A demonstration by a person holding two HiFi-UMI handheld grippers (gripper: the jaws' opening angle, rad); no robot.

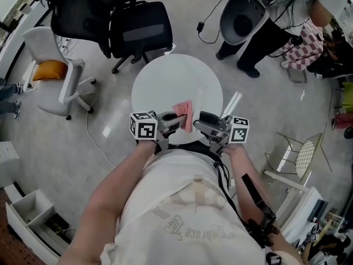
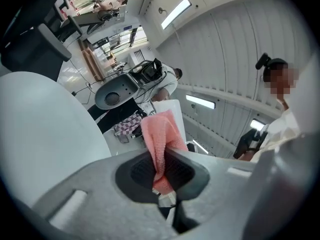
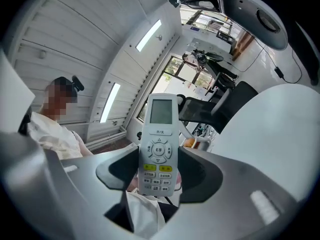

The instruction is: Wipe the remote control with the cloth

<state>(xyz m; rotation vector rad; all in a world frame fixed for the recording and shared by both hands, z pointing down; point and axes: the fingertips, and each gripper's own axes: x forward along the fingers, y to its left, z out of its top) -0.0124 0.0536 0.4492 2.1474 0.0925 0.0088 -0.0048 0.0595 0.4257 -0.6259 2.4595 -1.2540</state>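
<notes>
My left gripper [image 1: 172, 123] is shut on a pink cloth [image 1: 183, 115], which hangs folded from between its pads [image 2: 161, 139]. My right gripper [image 1: 205, 122] is shut on a white remote control [image 3: 159, 144], gripped by its two long sides near the button end, with the screen end sticking out past the jaws. Both grippers are held up in front of my chest, level and facing each other over the near edge of the round white table [image 1: 160, 87]. In the left gripper view the remote's pale back [image 2: 176, 115] shows just behind the cloth. Whether cloth and remote touch I cannot tell.
A black office chair [image 1: 138, 29] stands behind the table and a white chair [image 1: 60, 70] to the left. A wire chair [image 1: 300, 150] is at the right. People [image 1: 265, 32] stand at the top right beside a grey shell-shaped seat [image 1: 242, 12]. Cables lie on the floor.
</notes>
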